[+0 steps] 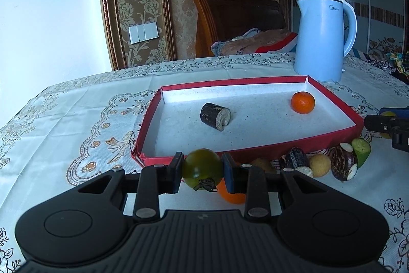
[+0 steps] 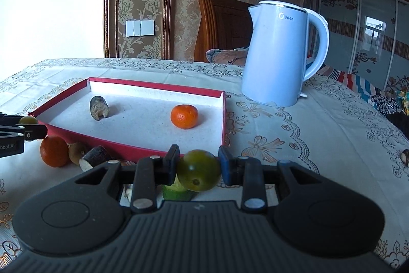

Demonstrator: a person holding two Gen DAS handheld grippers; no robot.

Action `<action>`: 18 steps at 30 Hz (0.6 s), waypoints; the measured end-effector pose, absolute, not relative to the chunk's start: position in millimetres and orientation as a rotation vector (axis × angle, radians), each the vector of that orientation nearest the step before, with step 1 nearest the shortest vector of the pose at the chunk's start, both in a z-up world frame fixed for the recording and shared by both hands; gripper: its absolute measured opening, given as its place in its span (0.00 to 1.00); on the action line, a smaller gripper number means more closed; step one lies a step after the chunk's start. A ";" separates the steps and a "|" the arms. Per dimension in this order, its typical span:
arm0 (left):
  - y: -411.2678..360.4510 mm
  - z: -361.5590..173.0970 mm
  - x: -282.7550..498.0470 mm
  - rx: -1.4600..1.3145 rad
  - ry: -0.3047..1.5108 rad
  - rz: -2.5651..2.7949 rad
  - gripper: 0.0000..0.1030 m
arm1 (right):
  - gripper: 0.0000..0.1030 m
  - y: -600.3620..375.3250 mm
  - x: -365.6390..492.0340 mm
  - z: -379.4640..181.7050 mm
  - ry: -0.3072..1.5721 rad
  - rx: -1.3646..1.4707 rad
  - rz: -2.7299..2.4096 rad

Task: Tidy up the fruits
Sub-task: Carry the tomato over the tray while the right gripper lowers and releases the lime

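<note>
A red tray (image 1: 255, 149) with a white floor holds a dark cane piece (image 1: 215, 116) and an orange mandarin (image 1: 303, 102). My left gripper (image 1: 202, 170) is shut on a green round fruit (image 1: 202, 166), held in front of the tray's near wall. My right gripper (image 2: 198, 168) is shut on another green round fruit (image 2: 199, 169), near the tray's (image 2: 127, 142) near right corner. Loose fruit lies along the tray's front: an orange (image 2: 53, 151), a yellow fruit (image 1: 320, 165), dark cane pieces (image 1: 343, 166) and a green piece (image 1: 361, 150).
A light blue kettle (image 2: 278, 55) stands behind the tray's right end on the flowered tablecloth (image 2: 319, 134). A wooden headboard (image 1: 230, 17) and a pillow lie beyond the table. A small dark piece (image 2: 405, 157) lies at the far right table edge.
</note>
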State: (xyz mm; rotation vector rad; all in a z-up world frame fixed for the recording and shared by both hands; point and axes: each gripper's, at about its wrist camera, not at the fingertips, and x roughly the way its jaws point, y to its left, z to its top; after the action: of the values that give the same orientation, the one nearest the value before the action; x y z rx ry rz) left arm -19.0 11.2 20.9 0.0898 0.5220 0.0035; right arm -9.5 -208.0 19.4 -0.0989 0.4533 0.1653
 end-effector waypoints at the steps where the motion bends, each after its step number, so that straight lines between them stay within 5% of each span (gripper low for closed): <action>1: 8.3 23.1 -15.5 0.090 0.519 -0.004 0.31 | 0.30 -206.0 -7.0 21.3 0.450 -0.100 0.167; 18: -12.2 28.8 49.3 0.032 0.524 0.008 0.31 | 0.30 -169.7 67.0 30.0 0.491 -0.052 0.181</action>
State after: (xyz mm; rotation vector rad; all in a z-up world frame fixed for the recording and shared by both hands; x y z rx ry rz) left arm 49.3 -12.2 28.8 0.0322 0.5238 0.0078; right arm 67.0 -169.7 30.0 -0.0519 0.4911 0.1813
